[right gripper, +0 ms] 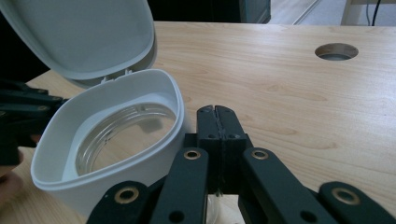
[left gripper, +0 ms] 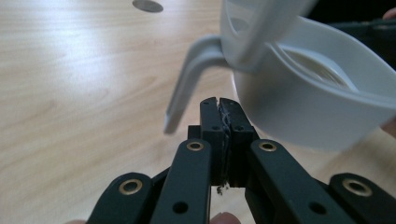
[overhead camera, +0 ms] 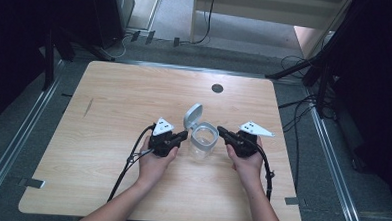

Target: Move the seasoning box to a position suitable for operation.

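Both tongs sit on the bench (overhead camera: 109, 101) on either side of a clear jar (overhead camera: 203, 143), and both are clenched on nothing. The left tongs (overhead camera: 184, 134) point at the jar from its left; in the left gripper view their jaws are pressed flat together just beside the jar's white collar (left gripper: 299, 116), not gripping it. The right tongs (overhead camera: 221, 130) point in from the right, and the right gripper view shows the same: jaws closed against each other, close beside the collar.

The jar stands upright near the middle of the bench, slightly toward the person. Its flip lid (overhead camera: 193, 115) is already swung up and back on its hinge, so the mouth is open. The jar looks empty through the opening.

Judging from this, the opening step appears done, or a closing step has not begun. Nothing lies nearby to put in, so what remains is most likely pressing the lid down.
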Motion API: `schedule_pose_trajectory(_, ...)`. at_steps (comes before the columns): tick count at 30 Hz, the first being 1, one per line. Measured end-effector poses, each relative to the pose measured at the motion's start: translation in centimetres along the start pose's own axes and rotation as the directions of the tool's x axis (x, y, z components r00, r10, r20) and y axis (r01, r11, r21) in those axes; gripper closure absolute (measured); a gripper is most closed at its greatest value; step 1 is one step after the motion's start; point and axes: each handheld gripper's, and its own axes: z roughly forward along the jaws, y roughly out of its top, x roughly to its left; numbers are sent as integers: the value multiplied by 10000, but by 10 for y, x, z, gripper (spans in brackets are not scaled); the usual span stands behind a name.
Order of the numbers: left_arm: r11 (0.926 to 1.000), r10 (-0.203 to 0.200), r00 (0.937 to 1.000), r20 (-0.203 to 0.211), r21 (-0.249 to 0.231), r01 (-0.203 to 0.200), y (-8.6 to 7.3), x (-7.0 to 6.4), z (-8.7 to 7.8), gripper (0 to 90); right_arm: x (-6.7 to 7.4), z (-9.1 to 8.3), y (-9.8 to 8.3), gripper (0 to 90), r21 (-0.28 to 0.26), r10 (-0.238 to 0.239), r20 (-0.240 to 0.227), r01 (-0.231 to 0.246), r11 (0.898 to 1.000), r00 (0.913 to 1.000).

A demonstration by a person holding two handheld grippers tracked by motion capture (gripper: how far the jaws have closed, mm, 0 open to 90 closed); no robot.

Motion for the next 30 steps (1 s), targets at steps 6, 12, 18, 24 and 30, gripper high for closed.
schedule_pose_trajectory(6,10000,-24,10000,12,41,24,-7,-10,-16,894,11,-3,-3,900,-80,194,373,-191,9998,9991)
schedule_pose_trajectory(12,9999,-111,9998,-154,23,112,-7,-11,-15,879,20,-2,-7,900,32,126,208,-127,9999,9997)
schedule_pose_trajectory(18,9999,-140,9998,-161,-47,139,-7,-7,-22,869,31,-2,-10,900,-104,121,188,-120,9999,9997)
schedule_pose_trajectory(24,9999,-69,9995,-295,-91,67,-7,0,-30,876,50,-2,-15,900,-108,0,235,3,9999,9997)
schedule_pose_trajectory(30,9996,-158,9984,-539,-229,146,-9,8,-41,881,69,2,-16,900,-32,45,117,-45,10000,9999)
